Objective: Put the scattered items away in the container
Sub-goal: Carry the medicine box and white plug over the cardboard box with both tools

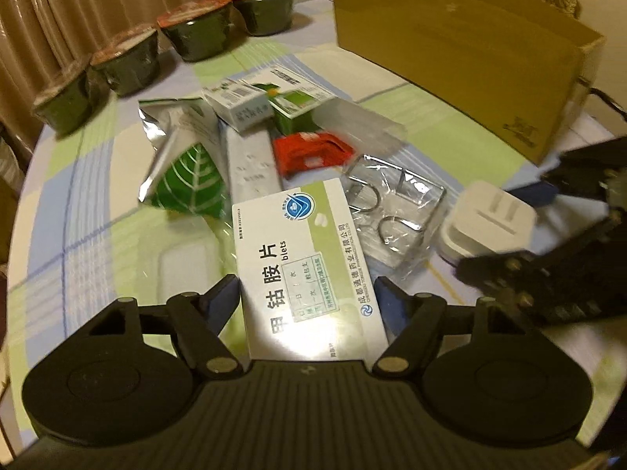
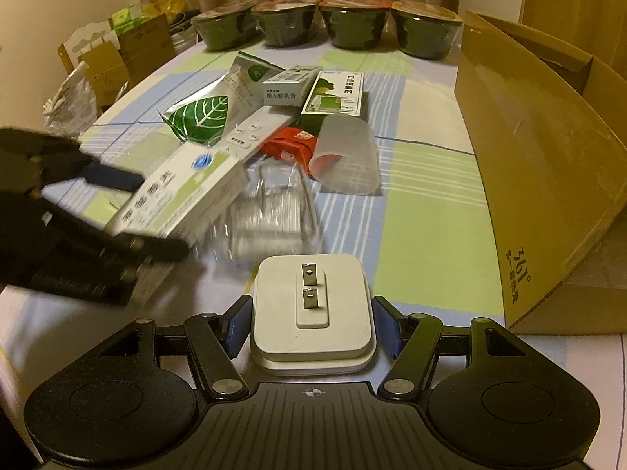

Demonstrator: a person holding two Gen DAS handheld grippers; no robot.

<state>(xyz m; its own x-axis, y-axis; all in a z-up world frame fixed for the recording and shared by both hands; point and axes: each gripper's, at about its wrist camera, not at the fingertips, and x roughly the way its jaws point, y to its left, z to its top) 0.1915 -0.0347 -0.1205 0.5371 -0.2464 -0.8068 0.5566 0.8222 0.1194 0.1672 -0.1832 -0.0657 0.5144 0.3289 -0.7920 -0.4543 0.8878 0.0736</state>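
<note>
**A:** Sitting open at the right side of the table (image 2: pixel 427 203), the cardboard box (image 2: pixel 521 180) is waiting with its flaps up, likely so things can be dropped straight in. Nothing of the clutter is showing inside it from either wrist view.

**B:** And the 4 dark bowls (image 2: pixel 354 23)?

**A:** They are lining the far edge near the curtain, well apart from the pile, so they are probably not part of this round. The scattered items are lying in a heap mid-table: a foil pouch with a leaf print (image 1: pixel 188 180), a white remote (image 2: pixel 254 133), a frosted plastic cup (image 2: pixel 345 156) on its side, a clear packet of metal rings (image 1: pixel 392 211).

**B:** What is the left gripper (image 1: pixel 309 297) doing?

**A:** It is straddling the white medicine box (image 1: pixel 305 258), blue pads at both long edges; the right view is showing the box tilted up off the cloth, so it looks gripped.

**B:** And the right gripper (image 2: pixel 311 321)?

**A:** Its pads are flanking the white plug adapter (image 2: pixel 311 313), prongs up, with slim gaps on both sides, so it is not yet clamping. The adapter is resting on the table, just beside the box.
</note>
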